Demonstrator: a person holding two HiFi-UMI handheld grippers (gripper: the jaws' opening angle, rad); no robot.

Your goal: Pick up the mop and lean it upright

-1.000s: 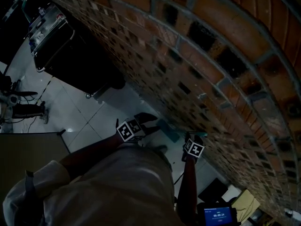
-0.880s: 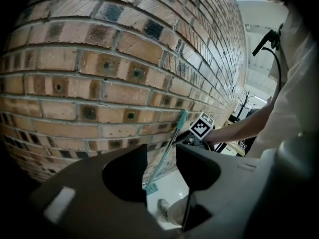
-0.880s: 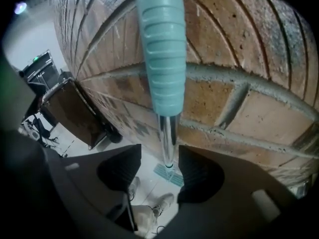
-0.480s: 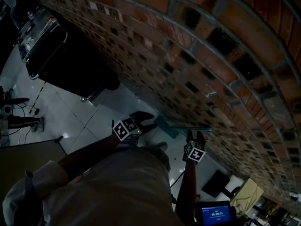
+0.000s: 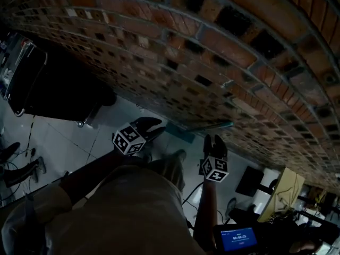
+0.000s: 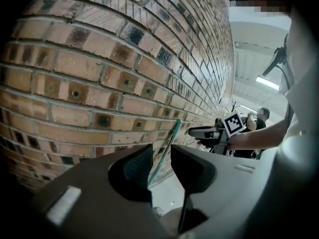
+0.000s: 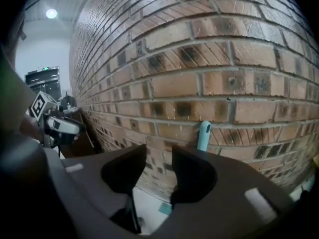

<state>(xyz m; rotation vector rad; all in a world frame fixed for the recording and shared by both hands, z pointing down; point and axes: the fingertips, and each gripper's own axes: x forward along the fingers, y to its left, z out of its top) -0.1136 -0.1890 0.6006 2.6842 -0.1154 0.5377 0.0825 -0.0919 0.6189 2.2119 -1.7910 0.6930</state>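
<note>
- The brick wall [image 5: 212,47] shuts off the whole far side.
- The mop [image 5: 218,126] leans on the wall, handle slanting across the bricks, head at the wall's foot.
- A dark cart [image 5: 58,84] stands close by the wall, well left of the mop.
- The tiled floor [image 5: 103,121] along the wall's foot, between cart and mop, lies open.
- Right of the mop, clutter [image 5: 279,193] crowds the floor near the wall.
</note>
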